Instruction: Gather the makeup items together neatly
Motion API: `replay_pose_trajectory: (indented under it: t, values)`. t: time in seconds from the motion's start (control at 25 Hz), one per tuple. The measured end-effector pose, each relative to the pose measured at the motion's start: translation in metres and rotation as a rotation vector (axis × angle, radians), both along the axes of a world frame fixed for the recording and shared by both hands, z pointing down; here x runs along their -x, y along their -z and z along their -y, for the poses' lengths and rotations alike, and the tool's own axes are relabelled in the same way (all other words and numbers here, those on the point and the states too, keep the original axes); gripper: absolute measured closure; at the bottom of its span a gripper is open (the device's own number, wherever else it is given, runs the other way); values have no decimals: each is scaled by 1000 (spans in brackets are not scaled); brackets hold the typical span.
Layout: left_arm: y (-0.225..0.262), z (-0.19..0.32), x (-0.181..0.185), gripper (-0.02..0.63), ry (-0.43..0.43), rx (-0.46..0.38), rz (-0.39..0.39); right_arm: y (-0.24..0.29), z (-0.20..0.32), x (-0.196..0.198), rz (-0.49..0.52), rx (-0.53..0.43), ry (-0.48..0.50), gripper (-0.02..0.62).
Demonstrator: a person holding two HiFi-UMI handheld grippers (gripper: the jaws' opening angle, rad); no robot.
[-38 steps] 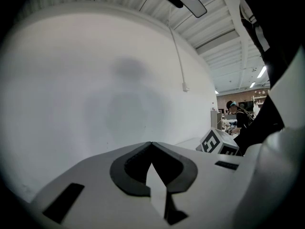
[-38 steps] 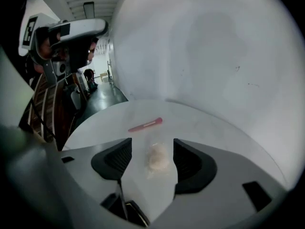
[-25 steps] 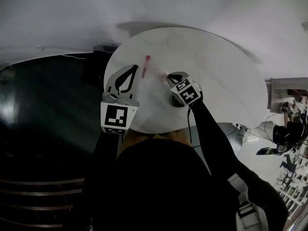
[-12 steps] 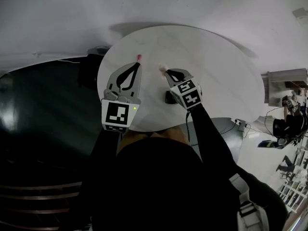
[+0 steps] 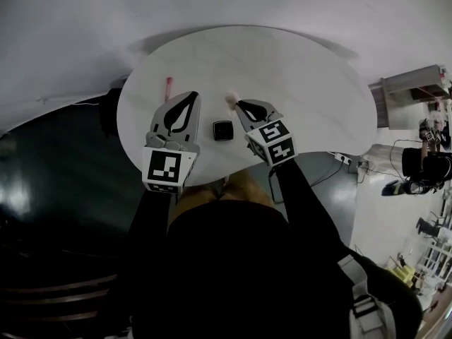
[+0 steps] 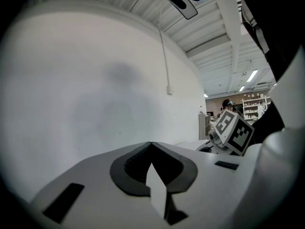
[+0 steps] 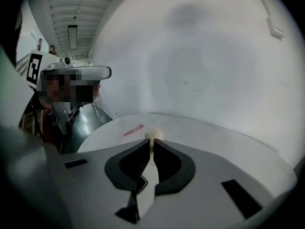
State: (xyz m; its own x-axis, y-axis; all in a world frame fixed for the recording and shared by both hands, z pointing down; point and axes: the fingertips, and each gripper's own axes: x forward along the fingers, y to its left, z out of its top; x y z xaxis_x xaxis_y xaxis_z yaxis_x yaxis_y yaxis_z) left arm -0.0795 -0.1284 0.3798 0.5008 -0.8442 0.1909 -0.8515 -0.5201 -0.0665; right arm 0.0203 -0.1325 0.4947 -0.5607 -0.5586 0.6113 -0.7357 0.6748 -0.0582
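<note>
A round white table carries a pink stick at its left and a small black compact near the front edge. My right gripper is shut on a thin white brush handle whose pale fluffy head sticks out past the tips. The right gripper view shows that head just beyond the closed jaws, with the pink stick lying behind it. My left gripper hovers left of the compact. It is shut and empty.
The table's front edge lies just before the person's body. Dark floor spreads to the left. A power strip and cables lie on the floor at the right, near shelving. A white wall rises behind the table.
The compact, earlier hidden under my right gripper, now shows between the two grippers. The pink stick now lies farther left of my left gripper's tips. The view has shifted.
</note>
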Motion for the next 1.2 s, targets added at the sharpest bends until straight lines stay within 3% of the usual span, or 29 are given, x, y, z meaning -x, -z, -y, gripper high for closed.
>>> replay_pose_trajectory:
  t: [0.2, 0.4, 0.76, 1.0, 1.2]
  values:
    - [3, -12, -32, 591, -5, -6, 35, 13, -14, -43, 46, -31, -39, 551]
    - [4, -27, -47, 591, 28, -4, 28, 9, -24, -63, 121, 4, -79, 551]
    - [0, -42, -66, 591, 56, 9, 53, -20, -33, -64, 177, 124, -95, 551]
    - [0, -52, -50, 591, 76, 13, 73, -57, -44, -57, 71, 210, -108, 551]
    - [-1, -86, -7, 591, 84, 10, 81, -79, -78, -29, 65, 304, -178, 551]
